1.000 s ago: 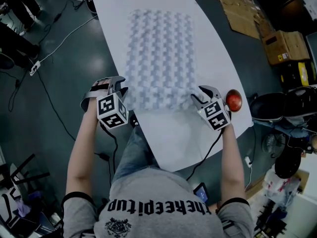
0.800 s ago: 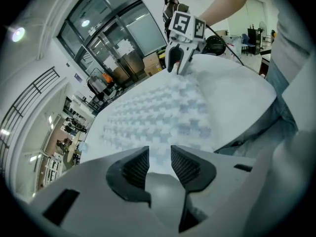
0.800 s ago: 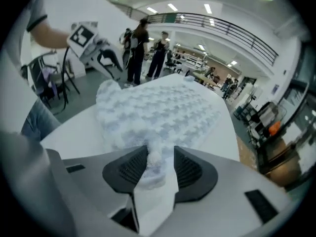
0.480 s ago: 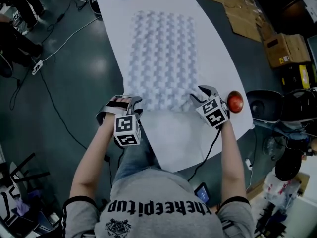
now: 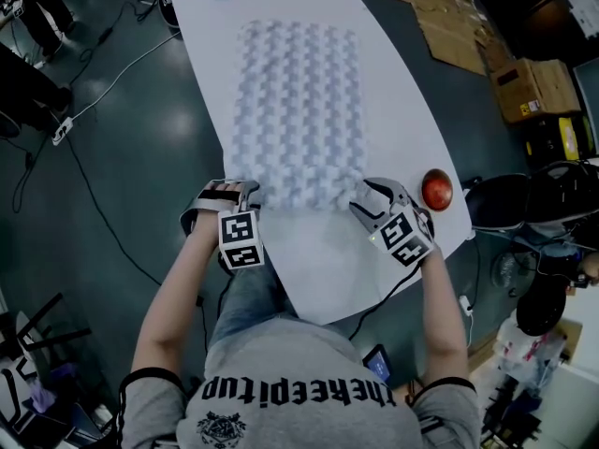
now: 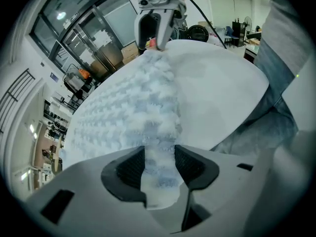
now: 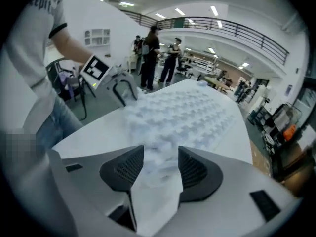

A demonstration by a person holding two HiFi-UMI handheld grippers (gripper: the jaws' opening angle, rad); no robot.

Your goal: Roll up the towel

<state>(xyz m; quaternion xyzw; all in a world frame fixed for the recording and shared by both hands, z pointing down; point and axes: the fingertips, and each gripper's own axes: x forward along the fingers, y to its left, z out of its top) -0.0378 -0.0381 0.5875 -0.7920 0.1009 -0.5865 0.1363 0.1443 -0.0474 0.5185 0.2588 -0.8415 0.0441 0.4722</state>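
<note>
Both tools, the left gripper (image 5: 245, 195) and the right gripper (image 5: 363, 202), sat at the two near corners of the towel (image 5: 298, 110), pointing steeply down. Their jaws had just been opening and stood spread. Each had the towel's near edge bunched between its pads, but in neither gripper view did the pads look clamped on the cloth yet. Beyond the jaws the towel lay flat at full length on the white table (image 5: 402, 120), running away from the person, with only a slight ruffle along the near edge. A red ball (image 5: 436, 190) sat on the table just beside the right gripper, off the towel. By my reading the rolling had barely begun. No turn of cloth was formed, so pinching the edge and rolling the whole length away were both left to do.
</note>
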